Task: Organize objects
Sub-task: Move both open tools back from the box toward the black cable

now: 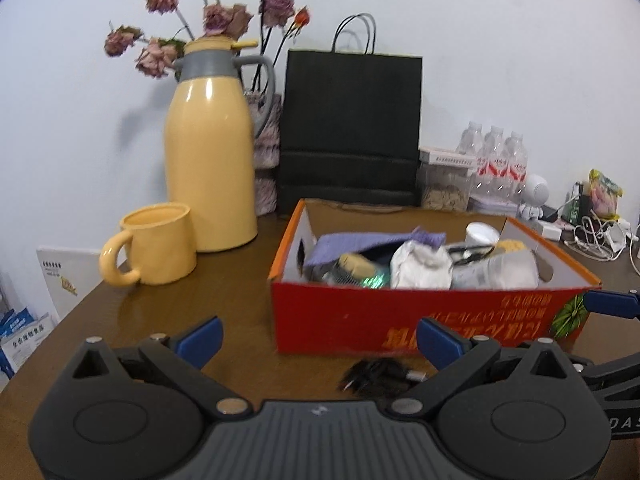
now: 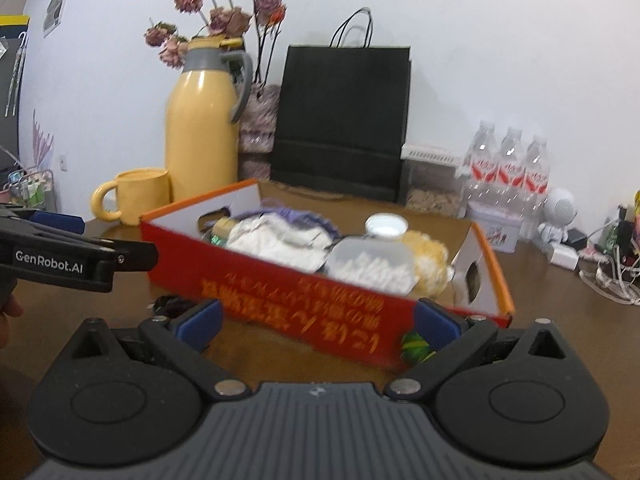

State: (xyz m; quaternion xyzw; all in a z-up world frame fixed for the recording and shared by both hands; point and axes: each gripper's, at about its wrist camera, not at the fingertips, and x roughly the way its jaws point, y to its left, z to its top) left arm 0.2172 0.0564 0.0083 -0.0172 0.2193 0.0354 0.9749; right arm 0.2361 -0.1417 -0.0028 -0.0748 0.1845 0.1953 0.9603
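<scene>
On the far left of the bench (image 1: 240,280) stands a yellow mug (image 1: 156,246), handle turned to the left, and just right of it, farther back, a tall yellow flask (image 1: 210,148) with a grey collar. Dried roses (image 1: 212,16) rise behind the flask. Right of the flask a black paper bag (image 1: 350,128) stands upright against the wall.

The left claw (image 1: 318,340) is spread wide with nothing between its blue pads (image 1: 202,340). Just beyond it, close to its right finger, a small dark bundle (image 1: 376,374) lies on the bench, touching or nearly touching the near wall of the red box (image 1: 400,320). What the bundle is cannot be told.

The box sits in the middle of the bench, open at the top and full: purple cloth (image 1: 360,246), a white crumpled bag (image 1: 420,266), a clear bottle on its side (image 1: 496,272), and a white cap (image 1: 482,234).

The right claw (image 2: 318,326) is also wide open and empty, facing the box's near wall, its right pad just at the near right corner.

Farther right, near the wall, stand three water bottles (image 1: 496,164), a small white robot figure (image 1: 536,196), and a tangle of chargers and cables (image 1: 600,240).
</scene>
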